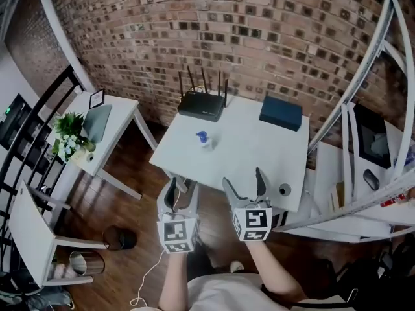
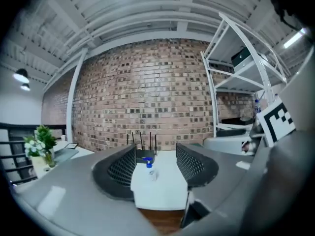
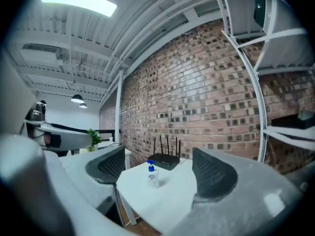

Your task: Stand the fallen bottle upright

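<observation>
A small clear bottle (image 1: 204,139) with a blue pump top stands upright on the white table (image 1: 246,154), left of its middle. It also shows between the jaws in the left gripper view as the bottle (image 2: 149,170) and in the right gripper view as the bottle (image 3: 152,175). My left gripper (image 1: 176,193) hangs open before the table's near left corner, off the table. My right gripper (image 1: 245,183) is open at the table's near edge. Both hold nothing and are well short of the bottle.
A black router (image 1: 202,102) with several antennas sits at the table's far left, a dark blue box (image 1: 281,113) at its far right. A small dark round object (image 1: 284,189) lies near the front right corner. A white shelf rack (image 1: 369,154) stands right, a side table with a plant (image 1: 70,135) left.
</observation>
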Demonstrator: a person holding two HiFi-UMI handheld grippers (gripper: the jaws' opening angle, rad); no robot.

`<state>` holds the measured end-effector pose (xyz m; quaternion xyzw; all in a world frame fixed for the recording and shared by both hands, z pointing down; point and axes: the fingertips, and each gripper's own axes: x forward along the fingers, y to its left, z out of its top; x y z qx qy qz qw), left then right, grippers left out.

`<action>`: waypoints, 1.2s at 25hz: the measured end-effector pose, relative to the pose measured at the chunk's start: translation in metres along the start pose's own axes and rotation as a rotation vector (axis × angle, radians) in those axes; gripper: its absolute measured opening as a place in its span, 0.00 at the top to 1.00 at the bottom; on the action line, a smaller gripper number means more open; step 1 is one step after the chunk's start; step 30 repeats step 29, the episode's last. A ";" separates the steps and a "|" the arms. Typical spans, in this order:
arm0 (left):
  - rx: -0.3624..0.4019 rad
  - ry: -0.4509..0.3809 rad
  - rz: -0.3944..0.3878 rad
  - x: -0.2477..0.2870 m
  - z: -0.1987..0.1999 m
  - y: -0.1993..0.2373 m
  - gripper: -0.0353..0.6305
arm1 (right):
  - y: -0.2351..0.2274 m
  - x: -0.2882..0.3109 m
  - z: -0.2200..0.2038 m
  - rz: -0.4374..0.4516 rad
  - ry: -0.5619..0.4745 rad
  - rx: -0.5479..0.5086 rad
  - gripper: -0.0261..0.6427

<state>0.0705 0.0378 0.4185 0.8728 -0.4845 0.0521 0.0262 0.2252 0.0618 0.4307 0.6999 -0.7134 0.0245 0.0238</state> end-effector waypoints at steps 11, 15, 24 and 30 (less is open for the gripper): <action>0.019 -0.126 0.006 -0.077 0.073 -0.060 0.57 | -0.006 -0.091 0.059 0.024 -0.045 0.013 0.38; 0.017 -0.087 0.046 -0.100 0.063 -0.040 0.57 | 0.005 -0.105 0.064 0.012 -0.061 0.012 0.38; 0.009 -0.054 0.038 -0.130 0.051 -0.015 0.57 | 0.047 -0.108 0.067 0.034 -0.067 -0.008 0.38; -0.005 -0.042 0.037 -0.141 0.045 -0.001 0.57 | 0.063 -0.108 0.067 0.037 -0.076 -0.002 0.38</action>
